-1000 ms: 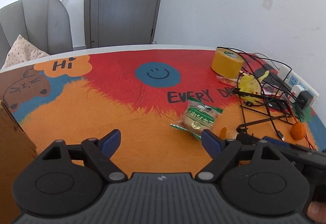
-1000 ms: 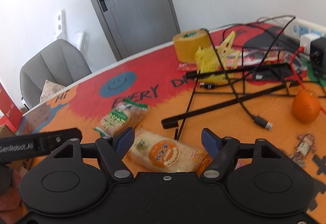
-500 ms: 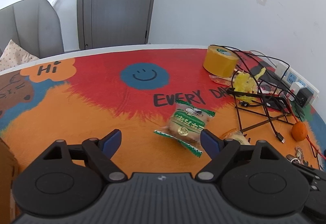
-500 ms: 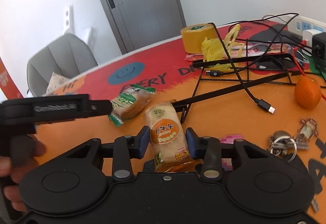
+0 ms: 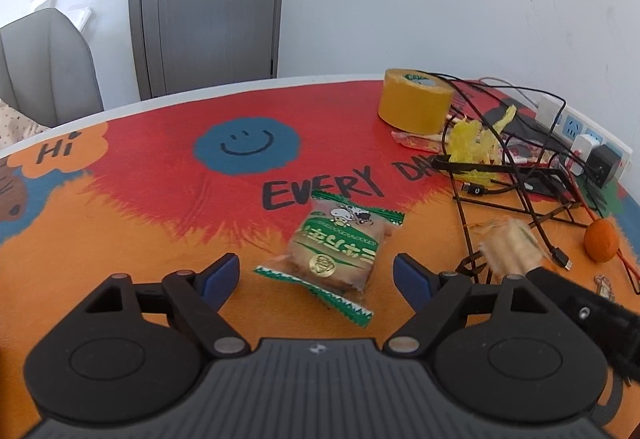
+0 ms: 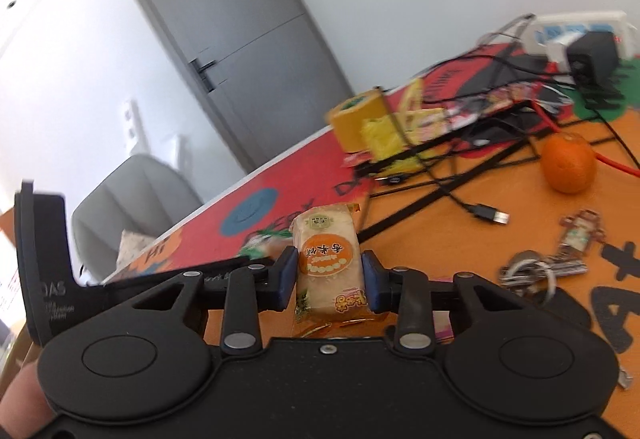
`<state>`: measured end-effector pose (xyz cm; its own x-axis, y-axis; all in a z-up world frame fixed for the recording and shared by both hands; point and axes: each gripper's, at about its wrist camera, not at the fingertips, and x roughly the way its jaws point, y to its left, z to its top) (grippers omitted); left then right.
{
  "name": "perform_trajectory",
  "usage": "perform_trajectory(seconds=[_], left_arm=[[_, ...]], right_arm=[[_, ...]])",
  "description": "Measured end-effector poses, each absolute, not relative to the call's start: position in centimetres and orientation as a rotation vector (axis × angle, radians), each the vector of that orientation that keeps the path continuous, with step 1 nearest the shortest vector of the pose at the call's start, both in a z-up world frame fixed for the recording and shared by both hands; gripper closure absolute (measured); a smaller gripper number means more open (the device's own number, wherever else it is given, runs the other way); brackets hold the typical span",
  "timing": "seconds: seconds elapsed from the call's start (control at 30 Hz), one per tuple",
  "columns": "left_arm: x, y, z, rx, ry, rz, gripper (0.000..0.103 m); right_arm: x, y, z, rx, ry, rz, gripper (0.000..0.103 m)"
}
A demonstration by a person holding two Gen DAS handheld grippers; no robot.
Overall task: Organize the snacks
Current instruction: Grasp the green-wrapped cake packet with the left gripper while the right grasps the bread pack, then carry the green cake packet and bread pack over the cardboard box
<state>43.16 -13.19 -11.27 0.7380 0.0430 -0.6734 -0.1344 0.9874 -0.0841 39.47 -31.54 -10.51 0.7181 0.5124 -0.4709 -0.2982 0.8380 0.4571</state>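
A green-wrapped snack pack (image 5: 336,247) lies flat on the colourful table mat (image 5: 160,231). My left gripper (image 5: 316,271) hovers open just in front of it, one blue finger on each side, not touching. In the right wrist view my right gripper (image 6: 330,275) has its jaws closing on an orange-label snack pack (image 6: 326,239). Both pads press on the pack's sides and it is held off the table, standing on end. The same pack shows blurred at the right of the left wrist view (image 5: 510,247). The green pack (image 6: 264,243) peeks out behind the right gripper's left finger.
A yellow tape roll (image 5: 414,105), a crumpled yellow bag (image 5: 472,143), a black wire stand with cables (image 5: 520,175) and a power strip (image 5: 576,127) crowd the right. An orange (image 6: 568,163) and keys (image 6: 536,271) lie nearer. A grey chair (image 5: 44,67) stands behind the table.
The right gripper closed on the orange-label pack, lifted it off the table and rolled. The left gripper moved up to the green pack, which now sits between its open fingers.
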Motion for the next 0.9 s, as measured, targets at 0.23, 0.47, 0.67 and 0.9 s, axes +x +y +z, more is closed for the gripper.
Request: perform_trajectory(seconds=[0.23, 0.47, 0.67, 0.9], left_arm=[[44.0, -14.0, -11.8, -0.086, 0.699, 0.122, 0.036], [42.9, -13.5, -11.2, -0.106, 0.711, 0.1, 0.056], [41.0, -12.3, -10.4, -0.12, 0.712, 0.114, 0.056], [37.7, -10.4, -8.5, -0.168, 0.678, 0.142, 0.056]], right_arm=[[40.3, -33.1, -11.3, 0.418, 0.64, 0.389, 0.068], [40.2, -33.0, -11.4, 0.416, 0.645, 0.373, 0.068], [39.2, -32.4, -10.5, 0.42, 0.633, 0.377, 0.068], [37.0, -30.7, -9.4, 0.435, 0.613, 0.404, 0.068]])
